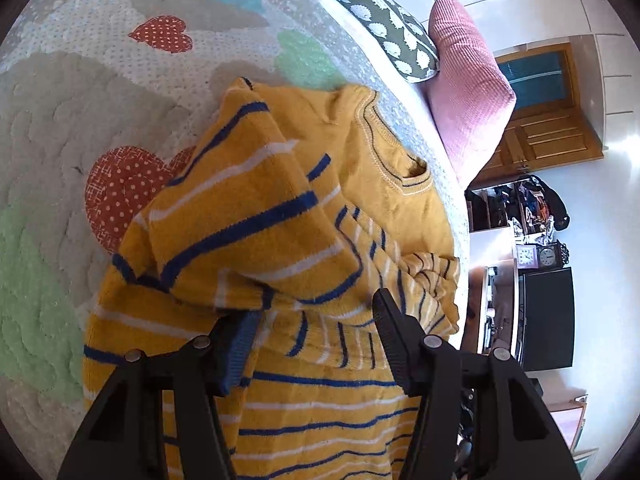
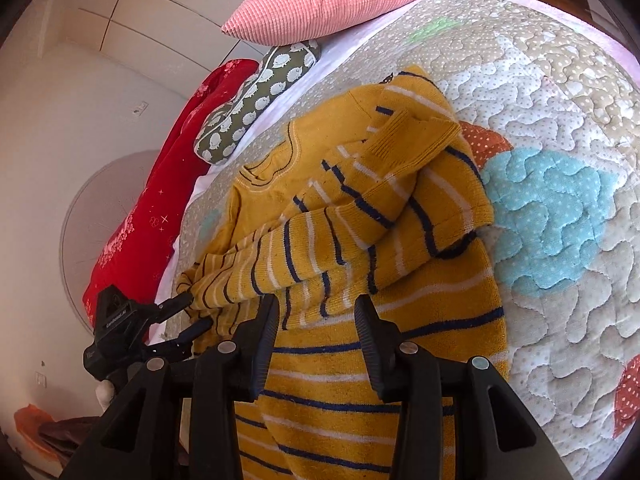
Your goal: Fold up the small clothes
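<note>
Hovering over the sweater (image 2: 360, 240) on the bed (image 2: 560, 260), right gripper (image 2: 316, 320) w/ jaws spread; left gripper (image 1: 308, 320) jaws also spread, one touching the blue cuff (image 1: 240, 348).

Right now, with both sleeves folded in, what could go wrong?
The sleeves lie loosely crossed on the sweater; lifting the hem may spill them. The bunched sleeve end sits at the edge of the quilt and could slip off. Left gripper and right gripper are open; nothing pins the fold.

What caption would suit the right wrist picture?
Open right gripper hovers over a yellow striped sweater on a quilted bed cover.
</note>
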